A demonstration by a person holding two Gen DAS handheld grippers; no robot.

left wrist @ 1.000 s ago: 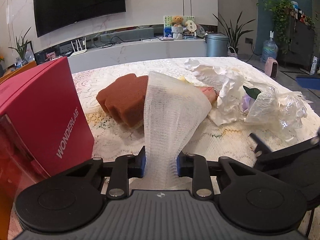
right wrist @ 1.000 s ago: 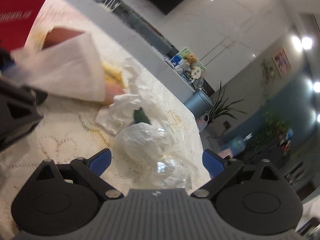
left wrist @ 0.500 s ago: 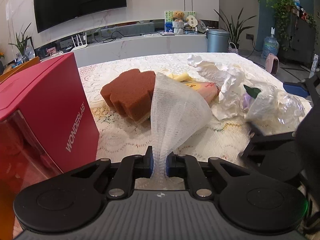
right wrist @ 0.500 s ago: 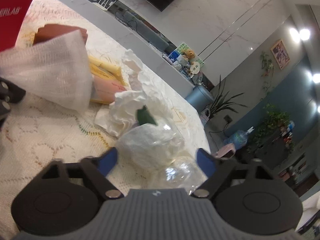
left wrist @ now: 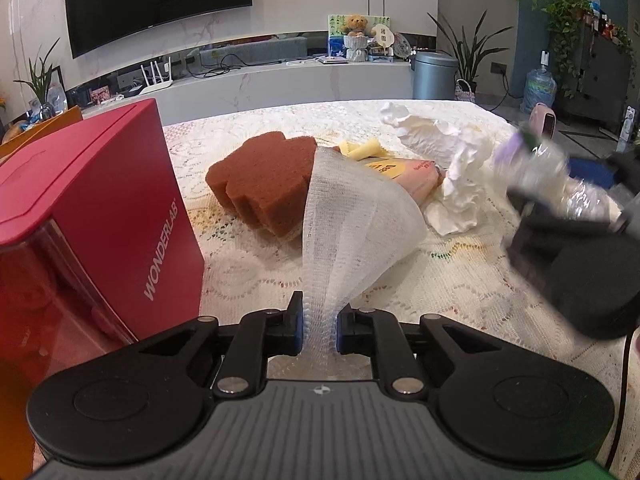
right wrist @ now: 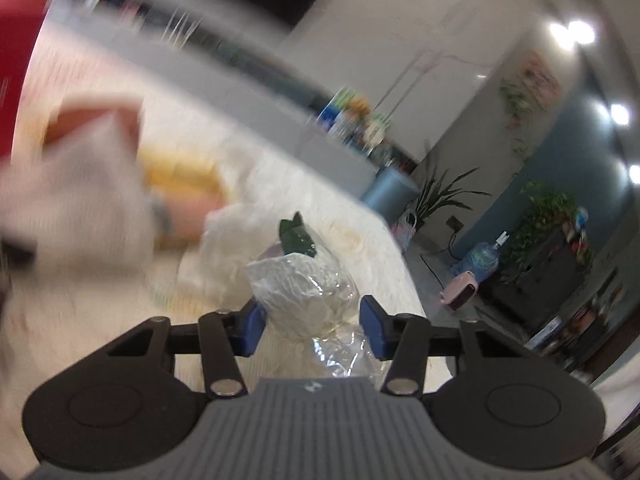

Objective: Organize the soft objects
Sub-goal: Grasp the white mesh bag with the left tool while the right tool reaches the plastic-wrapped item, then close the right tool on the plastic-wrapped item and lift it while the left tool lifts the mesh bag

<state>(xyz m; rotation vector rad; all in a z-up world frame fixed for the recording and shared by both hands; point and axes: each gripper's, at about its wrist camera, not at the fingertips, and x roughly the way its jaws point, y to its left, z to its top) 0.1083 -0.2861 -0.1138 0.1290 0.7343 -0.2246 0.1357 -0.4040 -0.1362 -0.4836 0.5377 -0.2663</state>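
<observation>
White lace covers the desk (left wrist: 460, 280) we work over; a red box (left wrist: 92, 216) is cut off at its left edge. Our left hand-held gripper (left wrist: 319, 328) pinches a white gauze cloth (left wrist: 352, 216) that hides part of the brown sponge (left wrist: 264, 184). Our right hand-held gripper (right wrist: 312, 326) brackets a clear plastic bundle (right wrist: 304, 296); blur hides whether the pads touch it.

Beside the one red box (left wrist: 100, 216) on the lace tablecloth (left wrist: 440, 280) you have one brown sponge (left wrist: 260, 184), one white gauze cloth (left wrist: 352, 216), one pink packet (left wrist: 416, 174), one crumpled white tissue (left wrist: 460, 184), one clear plastic bag (right wrist: 308, 296) and two yellow strips (left wrist: 360, 148).
</observation>
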